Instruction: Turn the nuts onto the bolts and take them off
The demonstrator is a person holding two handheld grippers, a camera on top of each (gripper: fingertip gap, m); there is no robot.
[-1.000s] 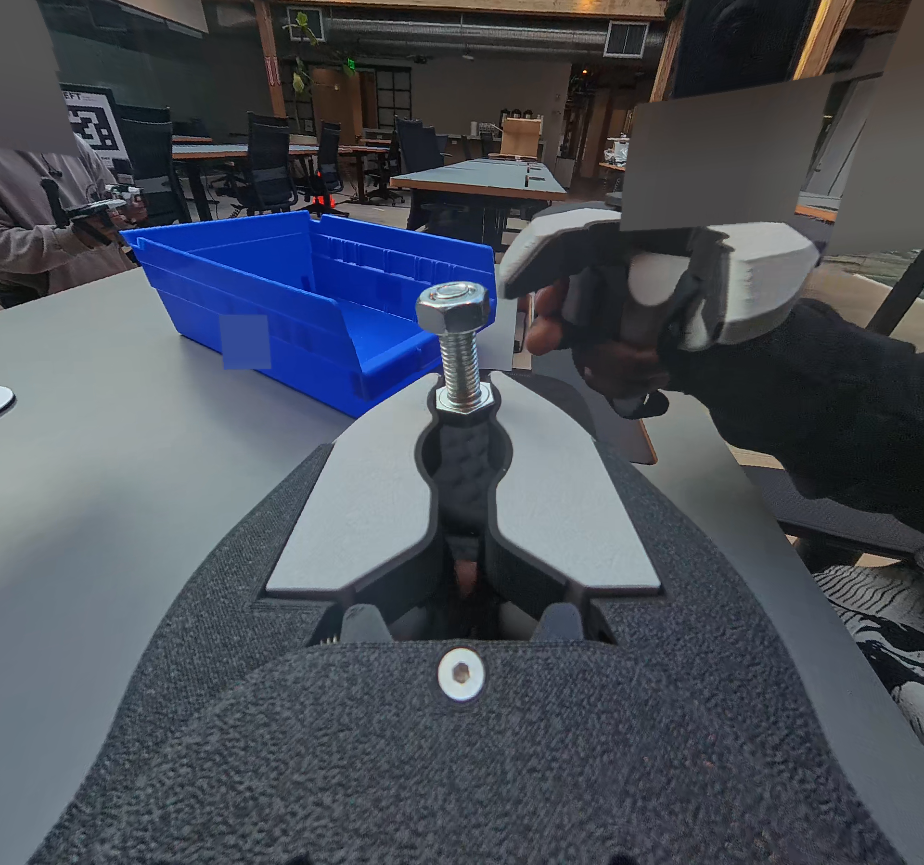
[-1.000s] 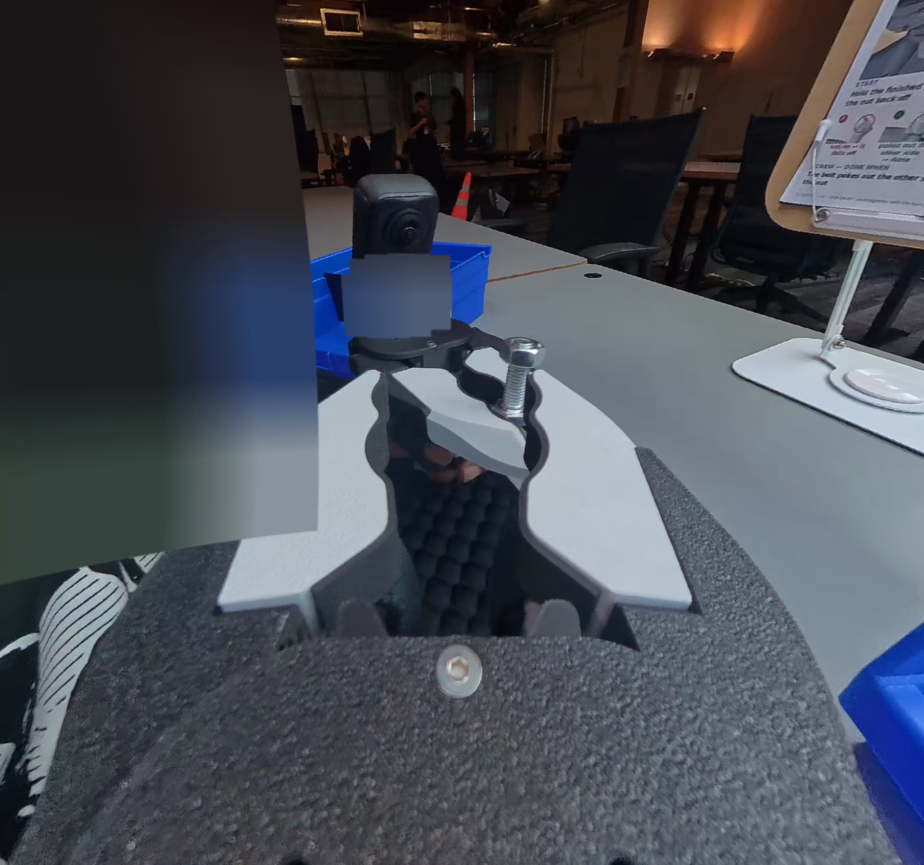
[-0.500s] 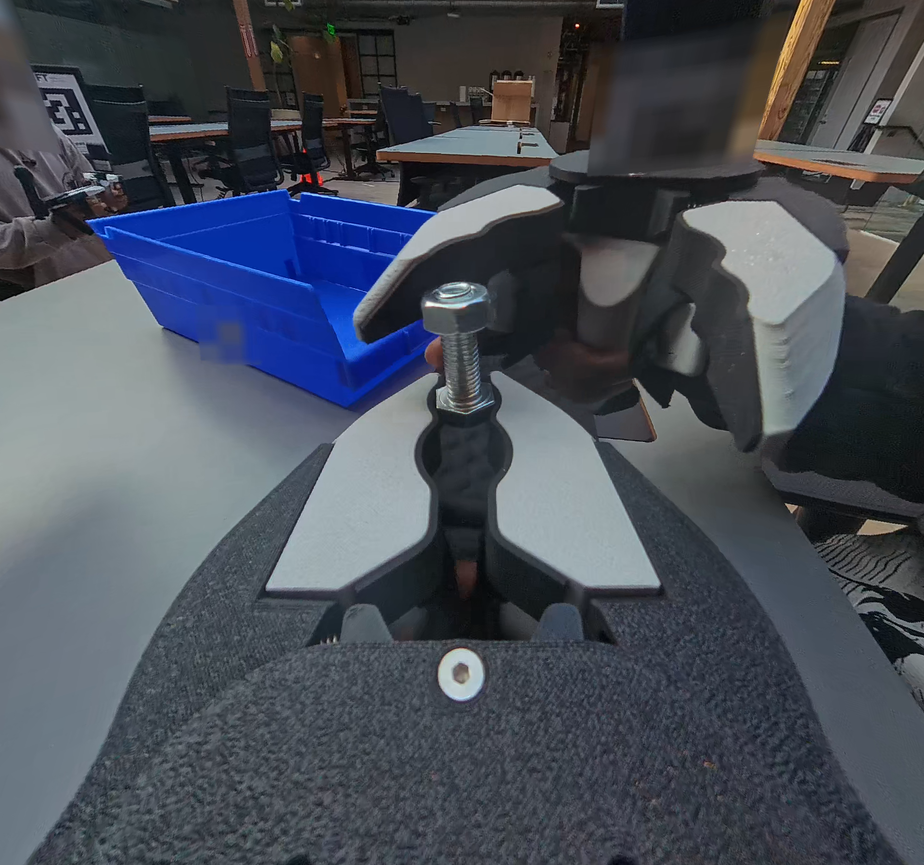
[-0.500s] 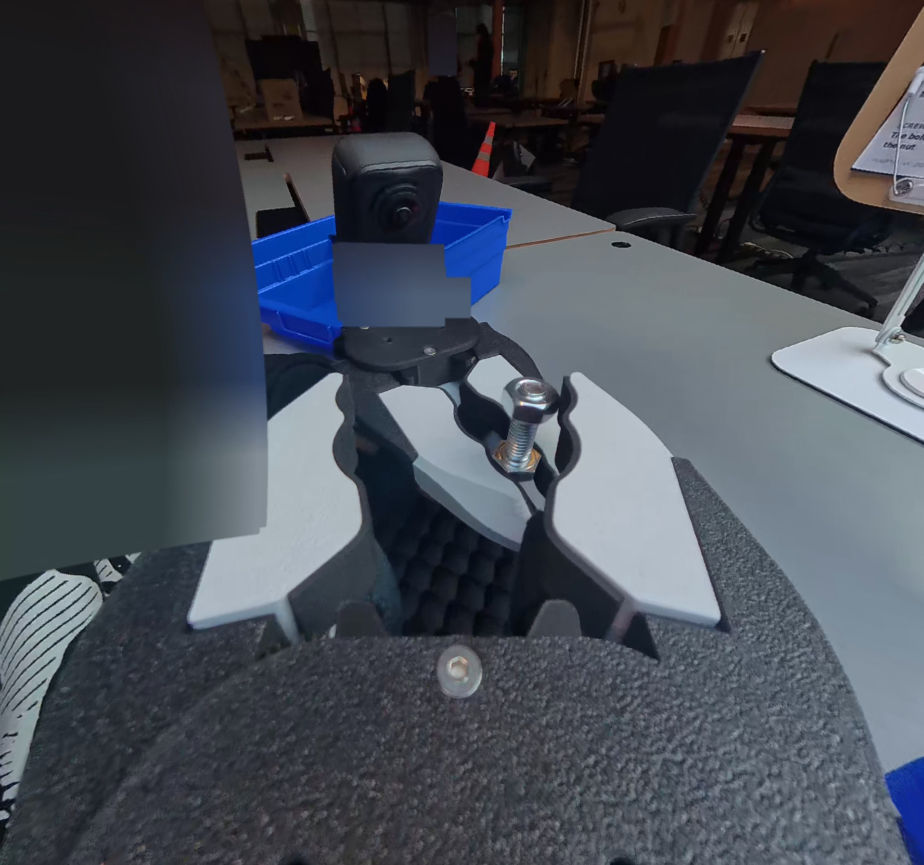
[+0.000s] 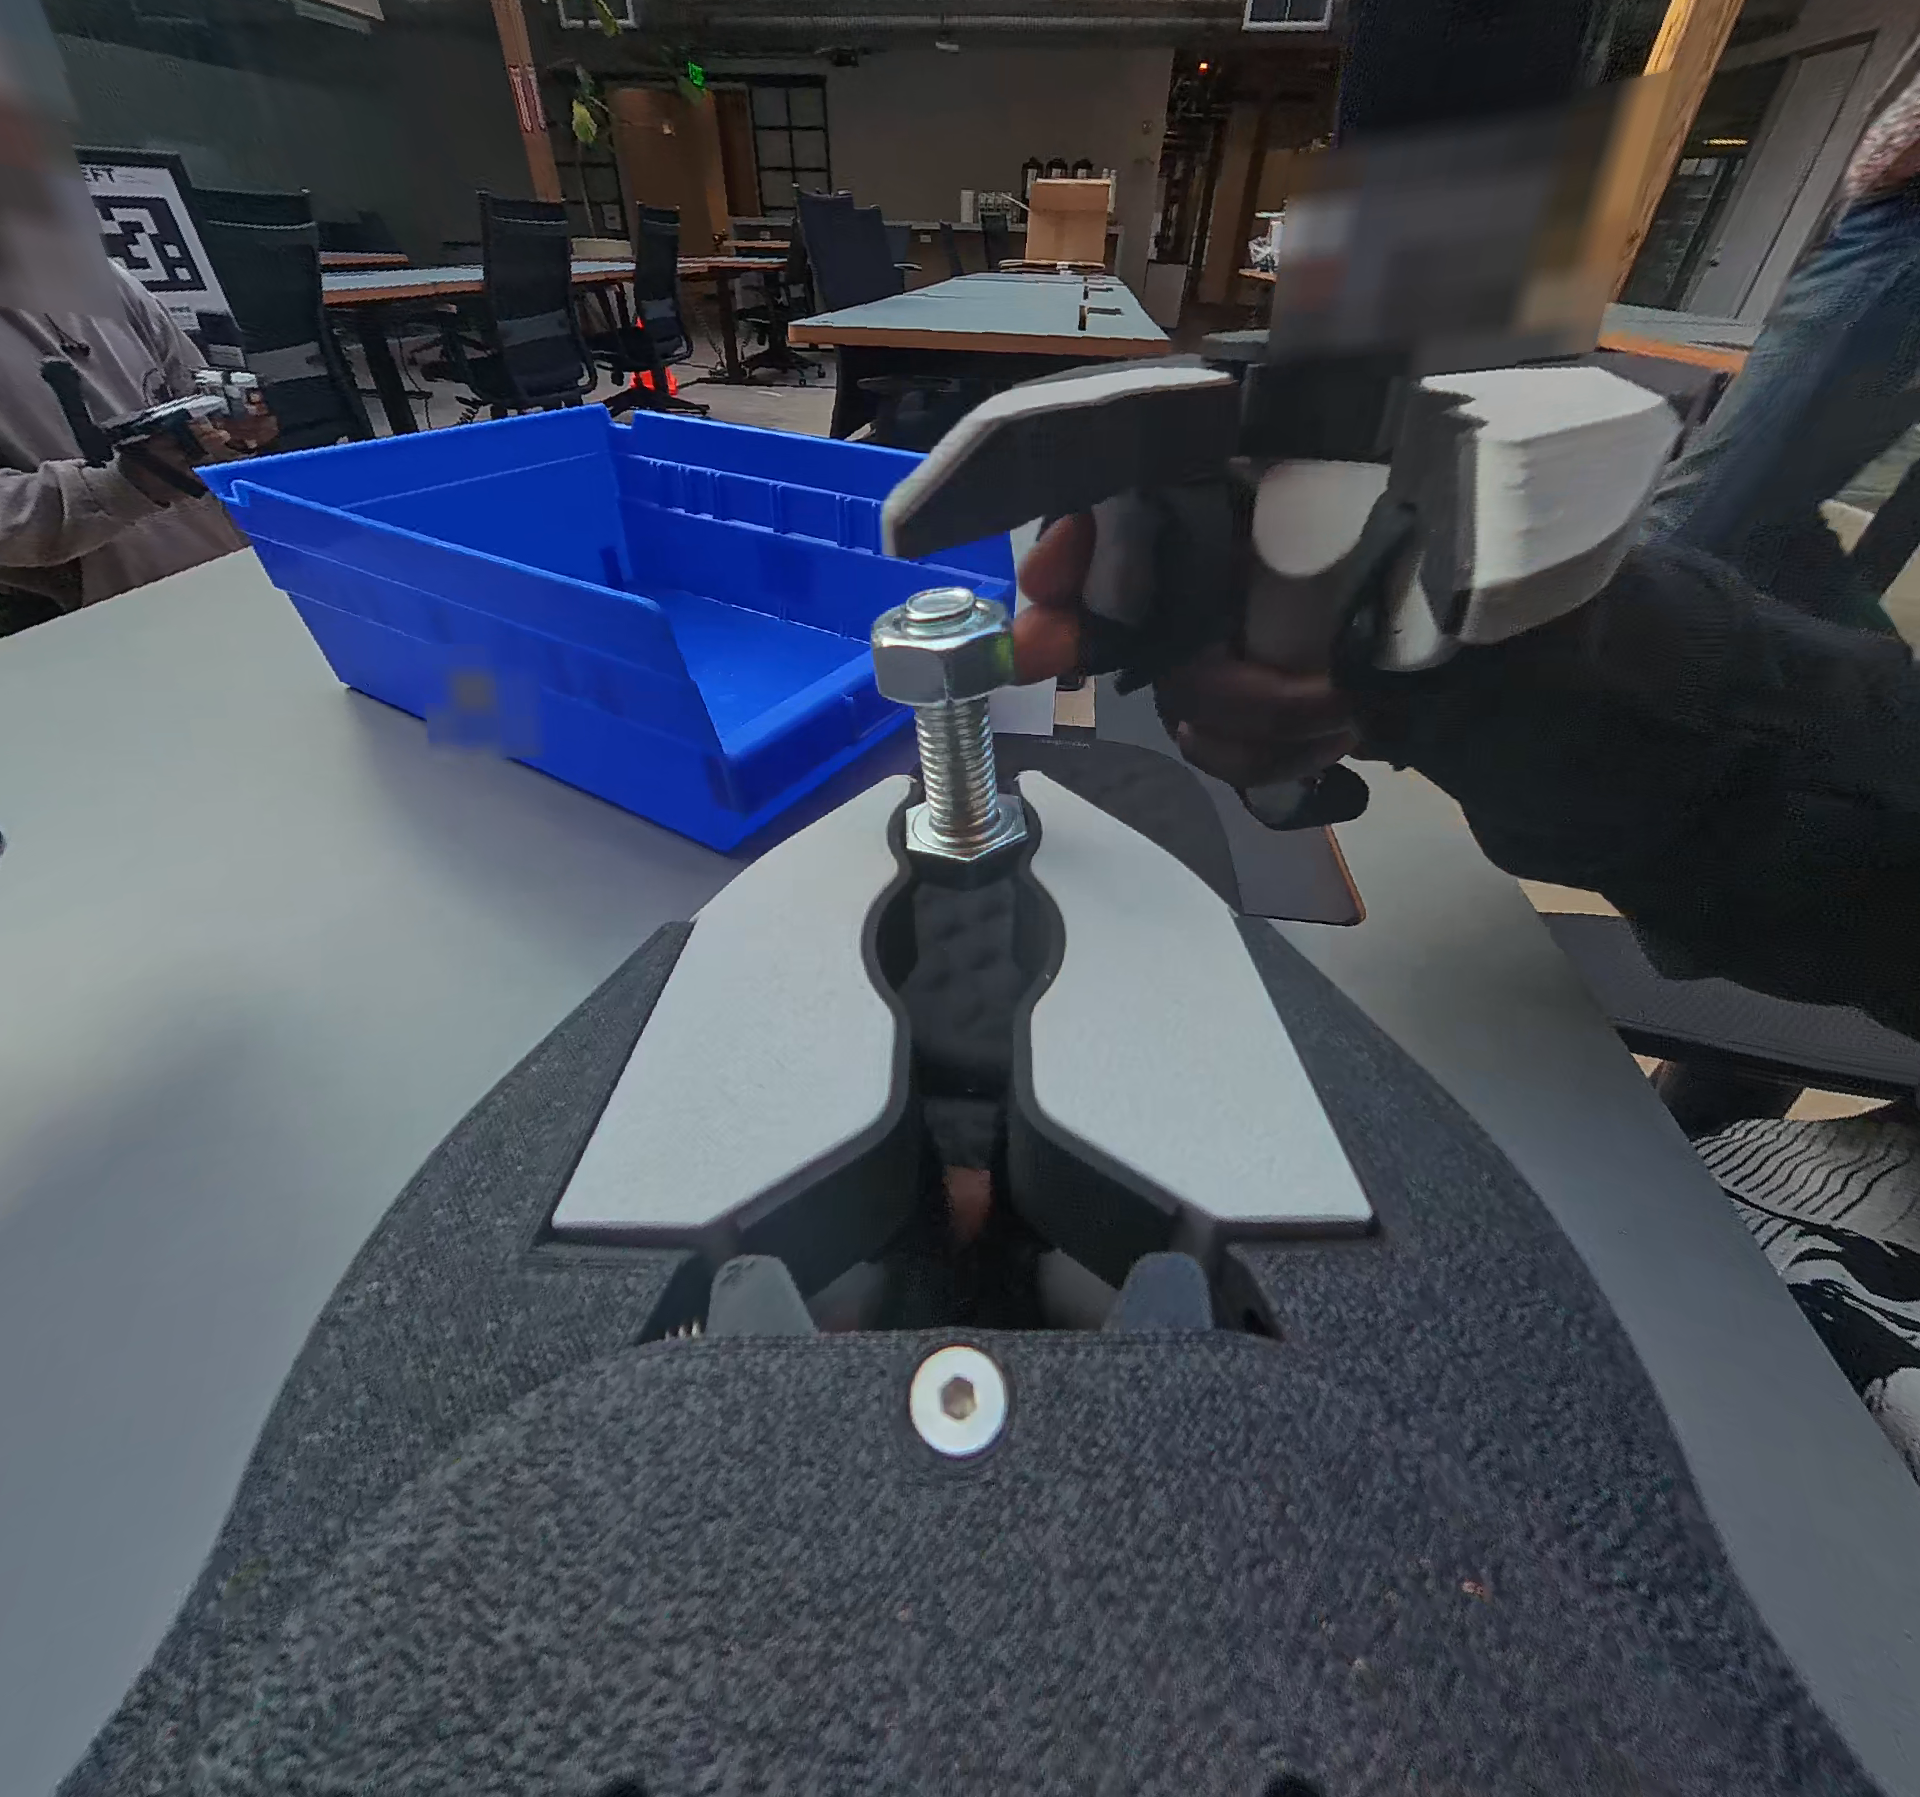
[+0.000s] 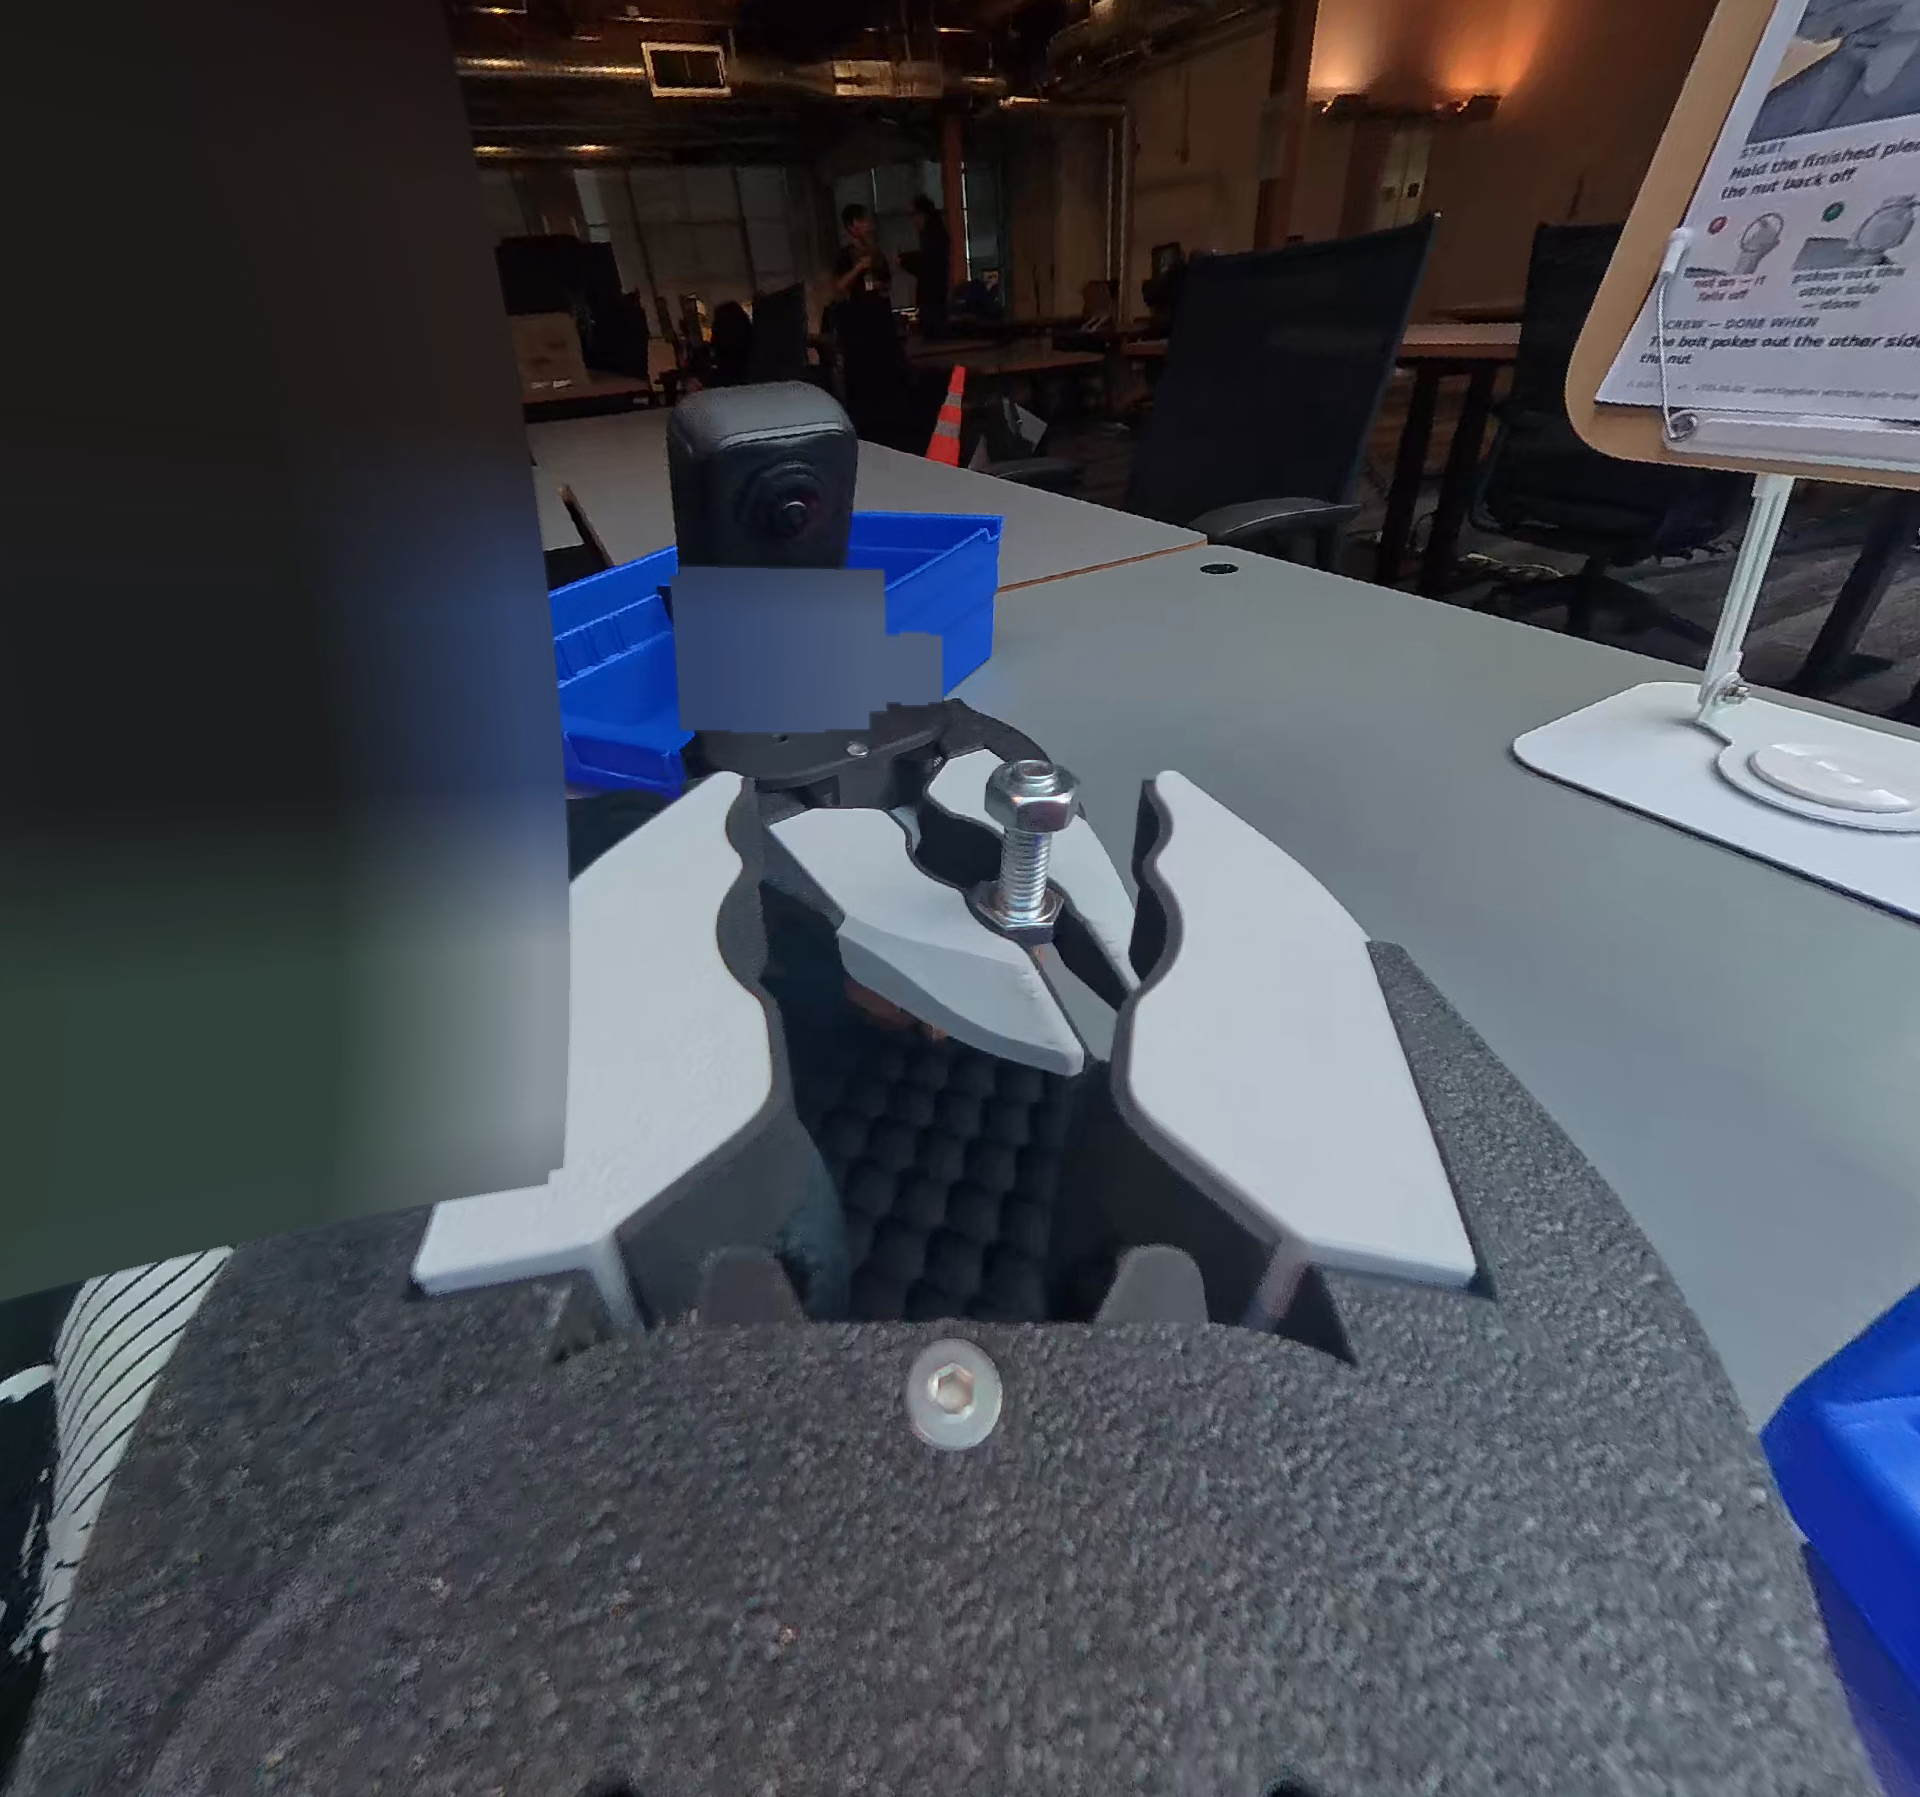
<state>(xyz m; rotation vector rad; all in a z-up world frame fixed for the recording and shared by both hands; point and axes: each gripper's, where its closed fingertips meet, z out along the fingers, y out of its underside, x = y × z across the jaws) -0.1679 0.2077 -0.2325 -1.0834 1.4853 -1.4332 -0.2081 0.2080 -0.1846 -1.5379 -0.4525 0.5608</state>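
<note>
While left gripper [image 5: 961, 838] clamps bolt [image 5: 954, 771] — right gripper [image 6: 935, 874] open.

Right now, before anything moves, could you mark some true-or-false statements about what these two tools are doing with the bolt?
1. The left tool grips the bolt upright by its lower end. True.
2. The right tool is clamped on the nut. False: its fingers are spread open and are not touching the nut.
3. The nut sits at the top end of the bolt's thread. True.
4. A red bin stands on the table. False: the bin is blue.
</note>
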